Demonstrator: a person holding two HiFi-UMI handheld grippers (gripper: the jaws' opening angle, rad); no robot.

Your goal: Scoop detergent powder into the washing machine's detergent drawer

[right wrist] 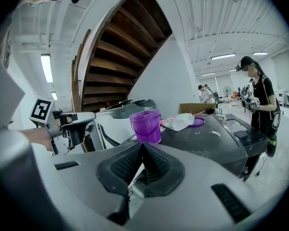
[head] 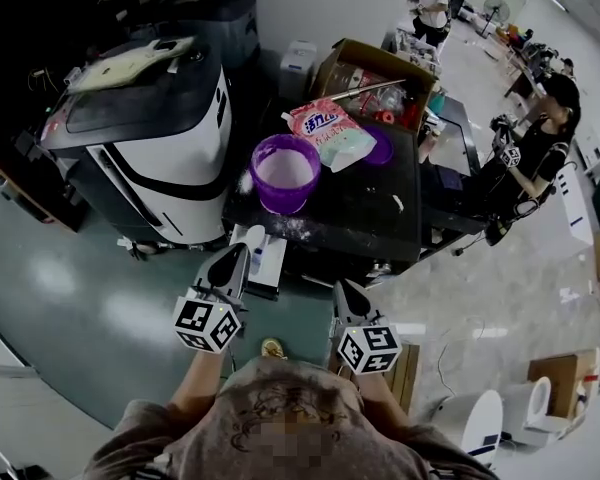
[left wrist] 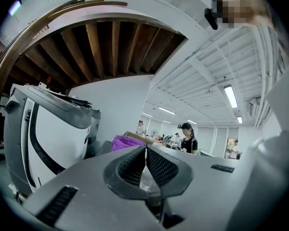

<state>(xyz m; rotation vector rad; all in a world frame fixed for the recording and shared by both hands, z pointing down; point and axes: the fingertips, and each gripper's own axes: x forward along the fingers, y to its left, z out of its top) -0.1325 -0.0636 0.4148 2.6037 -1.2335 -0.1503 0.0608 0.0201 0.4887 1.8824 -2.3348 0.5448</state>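
We are looking at a large open work hall, something like a test lab, and not a home. Our landmark is the black table (head: 365,213). Left of the table, a washing machine (head: 145,133) stands free on a glossy green floor (head: 70,298). Right of the table, a person (head: 535,153) in dark clothes holds a device with a square marker. Far behind the table, a second person (head: 432,3) stands in a long bright room. At the back edge of the table there is an open cardboard box (head: 380,63), and a closed carton (head: 565,380) lies on the floor well to the right. Above and to the left of the table we see the underside of a wooden staircase (left wrist: 106,47). Long ceiling tube lights (left wrist: 229,96) hang on a white ribbed ceiling.
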